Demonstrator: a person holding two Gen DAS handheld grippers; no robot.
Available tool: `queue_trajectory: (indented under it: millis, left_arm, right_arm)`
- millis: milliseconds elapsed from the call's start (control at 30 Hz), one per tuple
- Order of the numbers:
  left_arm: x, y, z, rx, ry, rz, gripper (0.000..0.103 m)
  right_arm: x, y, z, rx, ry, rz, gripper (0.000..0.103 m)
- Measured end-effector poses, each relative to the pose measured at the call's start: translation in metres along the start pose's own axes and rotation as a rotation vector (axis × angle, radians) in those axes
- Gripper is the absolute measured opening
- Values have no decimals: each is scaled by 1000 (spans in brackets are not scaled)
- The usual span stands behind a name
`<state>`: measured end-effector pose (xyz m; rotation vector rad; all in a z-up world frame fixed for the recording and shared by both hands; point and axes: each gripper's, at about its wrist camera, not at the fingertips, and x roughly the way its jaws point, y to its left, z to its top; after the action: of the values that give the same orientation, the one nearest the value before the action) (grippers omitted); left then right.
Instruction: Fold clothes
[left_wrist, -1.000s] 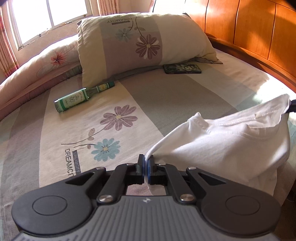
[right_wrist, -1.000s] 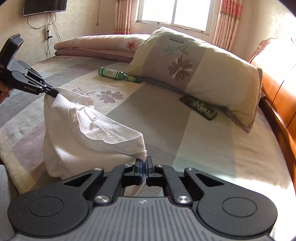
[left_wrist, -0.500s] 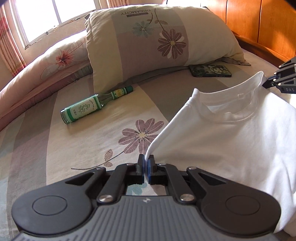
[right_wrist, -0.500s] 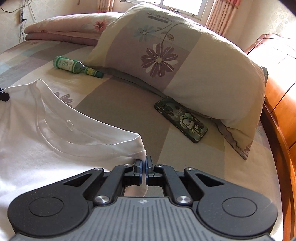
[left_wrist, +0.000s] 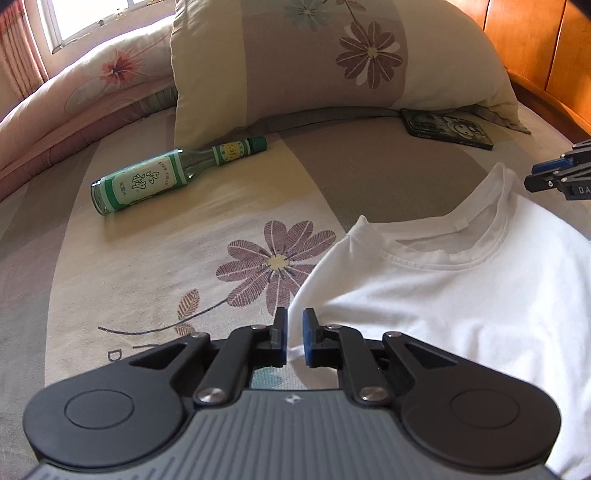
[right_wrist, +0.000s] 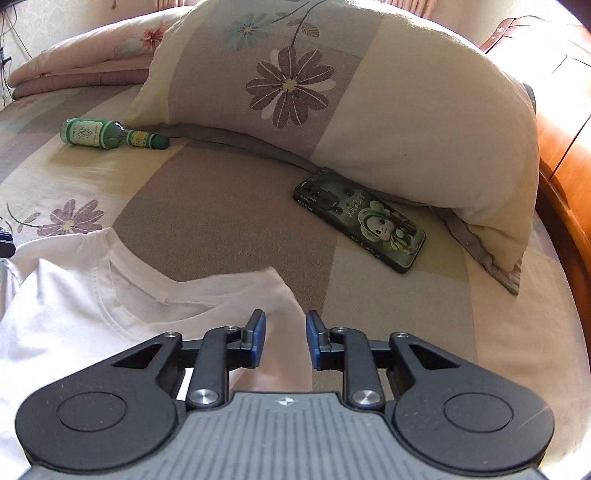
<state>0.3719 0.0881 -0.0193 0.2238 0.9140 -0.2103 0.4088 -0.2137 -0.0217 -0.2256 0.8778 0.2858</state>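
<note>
A white T-shirt (left_wrist: 443, 295) (right_wrist: 74, 314) lies flat on the bed, its collar toward the pillow. My left gripper (left_wrist: 294, 325) sits low over the shirt's left shoulder edge. Its jaws are opening, and the thin fabric lies loose in the narrow gap between the blue pads. My right gripper (right_wrist: 285, 325) is over the other shoulder. Its jaws are also opening, wider, with cloth between the pads but not pinched. In the left wrist view the right gripper (left_wrist: 535, 176) shows at the right edge, beside the collar.
A green glass bottle (left_wrist: 147, 181) (right_wrist: 107, 134) lies on the sheet beyond the shirt. A phone in a cartoon case (right_wrist: 362, 221) (left_wrist: 447, 127) rests against a large flowered pillow (right_wrist: 332, 92). A folded quilt (left_wrist: 92, 92) lies behind on the left, a wooden headboard (left_wrist: 546, 44) on the right.
Both grippers carried the hanging shirt forward and down until it lay spread flat on the bed. Their jaws, shut on the shoulders before, have now parted from the cloth.
</note>
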Motion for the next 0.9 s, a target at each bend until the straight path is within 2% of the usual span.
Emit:
queue_trajectory:
  millis: [100, 233, 300, 333, 467, 633, 800, 900]
  left_arm:
    - [-21, -4, -14, -1, -3, -25, 20]
    - [-52, -28, -41, 34, 2, -51, 48]
    - [-70, -45, -59, 58, 2, -41, 51]
    - [-79, -54, -69, 67, 0, -38, 55]
    - [-118, -84, -103, 64, -25, -95, 74]
    - [-151, -117, -141, 38, -55, -95, 78]
    - [-171, -133, -169, -27, -70, -117, 78]
    - [-177, -139, -176, -37, -67, -122, 78]
  right_arm:
    - [-30, -9, -19, 68, -7, 66, 32]
    - [-69, -14, -54, 141, 11, 148, 39]
    - [-85, -15, -73, 179, 27, 180, 41]
    - [-92, -15, -83, 201, 44, 190, 47]
    - [-114, -12, -118, 278, 78, 289, 52]
    - [-128, 3, -140, 304, 50, 361, 52]
    - [-134, 10, -152, 329, -3, 431, 52]
    - [-132, 17, -156, 287, -16, 457, 52]
